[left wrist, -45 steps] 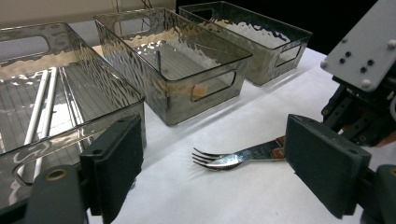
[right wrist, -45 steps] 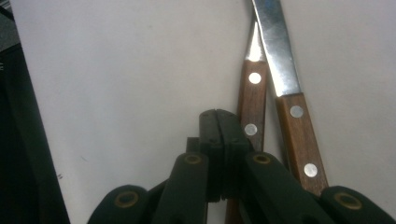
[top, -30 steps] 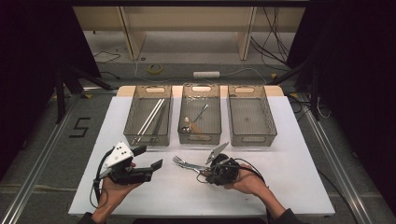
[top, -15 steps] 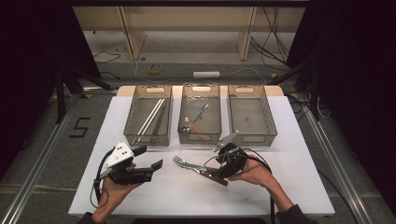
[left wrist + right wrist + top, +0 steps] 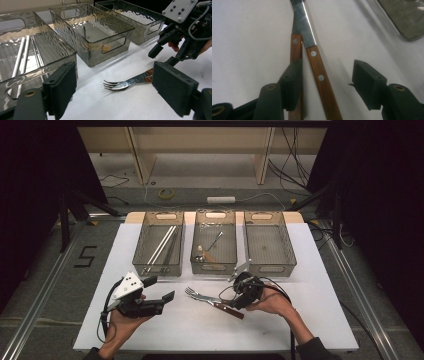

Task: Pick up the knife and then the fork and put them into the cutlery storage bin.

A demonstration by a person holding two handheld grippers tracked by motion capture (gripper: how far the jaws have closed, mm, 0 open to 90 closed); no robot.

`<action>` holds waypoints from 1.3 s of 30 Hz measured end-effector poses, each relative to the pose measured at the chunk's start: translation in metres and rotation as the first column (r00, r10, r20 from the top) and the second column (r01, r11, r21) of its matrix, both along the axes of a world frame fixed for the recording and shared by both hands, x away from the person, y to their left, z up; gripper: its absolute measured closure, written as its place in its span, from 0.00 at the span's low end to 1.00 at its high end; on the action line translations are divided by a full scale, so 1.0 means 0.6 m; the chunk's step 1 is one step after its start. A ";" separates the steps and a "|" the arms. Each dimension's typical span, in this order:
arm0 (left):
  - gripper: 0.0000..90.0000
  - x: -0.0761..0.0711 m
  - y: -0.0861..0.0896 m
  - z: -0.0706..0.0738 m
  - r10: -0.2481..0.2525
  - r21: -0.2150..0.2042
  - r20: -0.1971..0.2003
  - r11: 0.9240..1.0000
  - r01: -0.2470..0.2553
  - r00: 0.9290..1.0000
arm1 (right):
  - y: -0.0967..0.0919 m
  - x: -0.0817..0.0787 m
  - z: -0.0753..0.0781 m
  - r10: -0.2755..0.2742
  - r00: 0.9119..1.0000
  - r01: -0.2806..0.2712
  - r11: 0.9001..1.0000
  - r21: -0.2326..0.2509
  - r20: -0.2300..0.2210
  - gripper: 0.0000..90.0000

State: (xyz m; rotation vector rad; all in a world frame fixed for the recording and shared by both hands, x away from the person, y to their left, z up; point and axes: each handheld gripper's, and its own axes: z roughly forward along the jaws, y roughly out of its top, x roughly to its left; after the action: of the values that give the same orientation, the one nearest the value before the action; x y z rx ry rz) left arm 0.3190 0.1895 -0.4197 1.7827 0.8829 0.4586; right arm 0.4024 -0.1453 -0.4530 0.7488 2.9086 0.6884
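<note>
left tool (image 5: 159, 290): jaws wide open, holds nothing, left of the forks.
forks (image 5: 202, 296): two, lying side by side on the counter (image 5: 320, 285), just in front of the middle bin (image 5: 215, 268).
pointing: tines toward the left tool, wooden handles toward the right tool; long way runs left to right.
feel: I think stiff, light, a bit slippery; grab one by its wooden handle.
right tool (image 5: 325, 86): jaws just closing, half open, one handle between them, not squeezed.

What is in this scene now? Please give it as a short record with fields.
surface: white table
bins: three clear bins in a row
loose cutlery: two wooden-handled forks, lying side by side
right gripper: open, jaws astride one fork handle
left gripper: open, holding nothing
left bin contents: white sticks
</note>
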 end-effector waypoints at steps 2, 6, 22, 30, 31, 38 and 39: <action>0.22 0.001 0.000 0.000 0.001 -0.003 0.000 1.000 -0.001 1.000 | 0.001 0.000 -0.002 0.006 1.000 -0.006 1.000 -0.007 -0.003 0.53; 0.22 0.000 0.000 0.000 -0.003 0.003 0.002 1.000 0.003 1.000 | 0.004 0.001 -0.007 0.023 1.000 -0.023 1.000 -0.021 -0.004 0.60; 0.22 0.001 -0.001 0.000 -0.004 0.003 0.001 1.000 0.004 1.000 | 0.020 -0.003 -0.017 0.074 0.997 -0.074 0.994 -0.079 -0.006 0.76; 0.22 0.001 -0.002 -0.001 -0.003 0.003 -0.002 1.000 0.003 1.000 | 0.022 -0.006 -0.017 0.098 0.995 -0.097 0.991 -0.094 0.008 0.79; 0.22 0.001 -0.002 -0.001 -0.003 0.005 -0.003 1.000 0.003 1.000 | 0.022 -0.006 -0.017 0.104 0.994 -0.102 0.990 -0.097 0.015 0.79; 0.22 0.001 -0.002 -0.001 -0.001 0.006 -0.001 1.000 0.001 1.000 | 0.023 -0.006 -0.019 0.160 0.986 -0.155 0.982 -0.104 0.045 0.81; 0.22 0.001 -0.002 -0.001 -0.002 0.005 0.001 1.000 0.002 1.000 | 0.025 -0.009 -0.017 0.146 0.989 -0.142 0.984 -0.112 0.031 0.81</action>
State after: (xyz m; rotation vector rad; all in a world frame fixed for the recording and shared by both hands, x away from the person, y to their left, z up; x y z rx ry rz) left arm 0.3194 0.1880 -0.4202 1.7872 0.8803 0.4606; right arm 0.3971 -0.1305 -0.4633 0.5119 2.9574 0.5420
